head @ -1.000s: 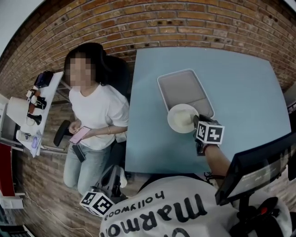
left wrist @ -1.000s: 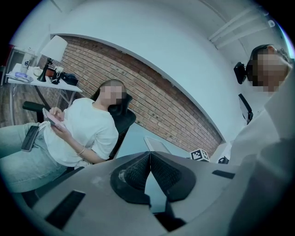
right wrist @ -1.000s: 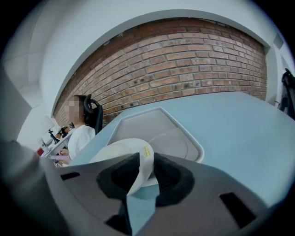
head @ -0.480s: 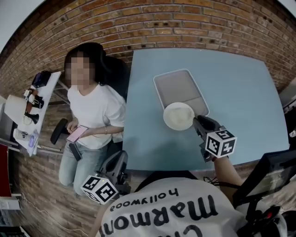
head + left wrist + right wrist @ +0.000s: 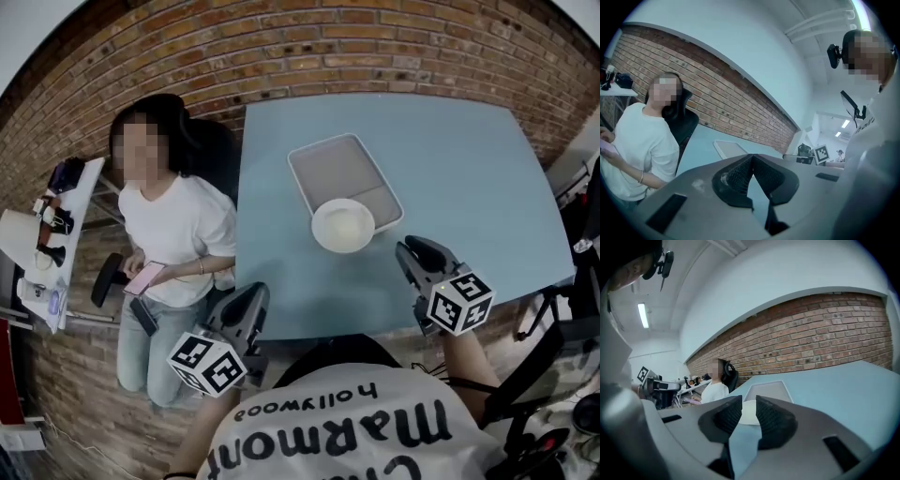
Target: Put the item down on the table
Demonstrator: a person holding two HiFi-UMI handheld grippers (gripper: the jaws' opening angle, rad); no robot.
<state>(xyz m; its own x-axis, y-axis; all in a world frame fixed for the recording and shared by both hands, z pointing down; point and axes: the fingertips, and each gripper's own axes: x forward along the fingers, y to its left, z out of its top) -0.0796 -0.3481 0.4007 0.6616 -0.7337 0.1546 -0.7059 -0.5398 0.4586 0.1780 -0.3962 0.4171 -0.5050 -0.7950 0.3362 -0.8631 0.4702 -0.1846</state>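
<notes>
A white bowl [image 5: 343,225] sits on the blue table [image 5: 450,178], overlapping the near end of a shallow grey tray [image 5: 339,169]. My right gripper [image 5: 412,251] hovers over the table's near edge, to the right of the bowl and apart from it. Its jaws stand slightly open with nothing between them. In the right gripper view [image 5: 749,401] the bowl [image 5: 746,413] shows beyond the jaws, in front of the tray [image 5: 771,391]. My left gripper [image 5: 251,298] is off the table's near left corner. In the left gripper view [image 5: 751,158] its jaws meet at the tips, empty.
A person in a white shirt [image 5: 173,225] sits in a dark chair against the table's left side, holding a phone. A small white side table [image 5: 56,234] with several items stands further left. A brick wall [image 5: 309,47] runs behind the table.
My right gripper was at the bowl's rim a second ago; it has let go and drawn back toward the near edge. The left gripper has risen into view at the near left corner.
</notes>
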